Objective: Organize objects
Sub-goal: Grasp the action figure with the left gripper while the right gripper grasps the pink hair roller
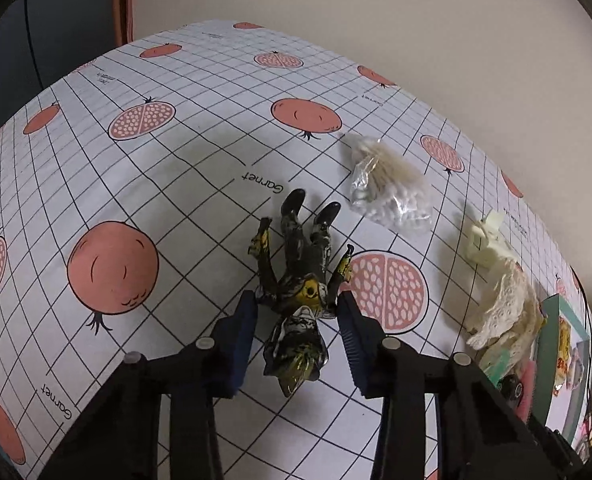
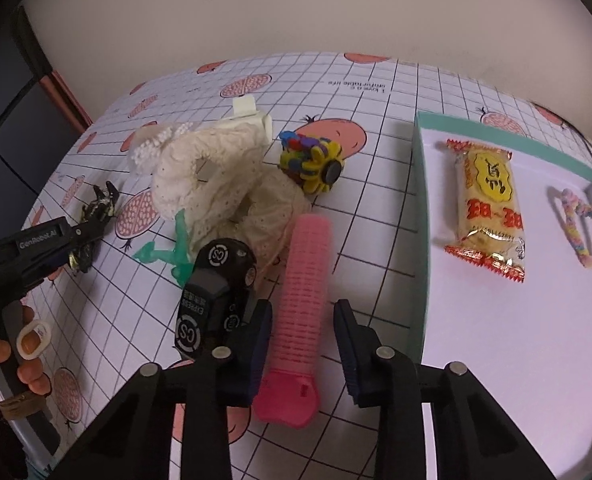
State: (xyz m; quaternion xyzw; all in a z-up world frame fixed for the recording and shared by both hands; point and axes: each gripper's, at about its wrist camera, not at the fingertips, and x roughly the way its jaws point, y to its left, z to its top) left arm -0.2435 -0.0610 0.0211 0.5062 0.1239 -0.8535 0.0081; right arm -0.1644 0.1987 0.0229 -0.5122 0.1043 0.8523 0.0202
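Observation:
A black-and-yellow toy figure (image 1: 298, 304) lies on the pomegranate-print tablecloth (image 1: 144, 184), feet pointing away. My left gripper (image 1: 298, 308) is open and straddles its torso, fingers close to the shoulders. The right wrist view shows that gripper (image 2: 82, 240) at far left with the figure (image 2: 98, 204) in front of it. A pink ribbed hair roller (image 2: 306, 264) lies lengthwise between the fingers of my open right gripper (image 2: 302, 314). A black toy car (image 2: 216, 288) sits just left of the roller, against my left finger.
A teal-walled box (image 2: 420, 240) on the right holds a snack packet (image 2: 488, 204) and a colourful hair tie (image 2: 584, 224). Cream lace cloth (image 2: 216, 176), a yellow multicoloured toy (image 2: 312, 160), a green plastic piece (image 2: 168, 252) and a bag of cotton swabs (image 1: 388, 184) lie around. A hand (image 2: 28, 344) holds the left gripper.

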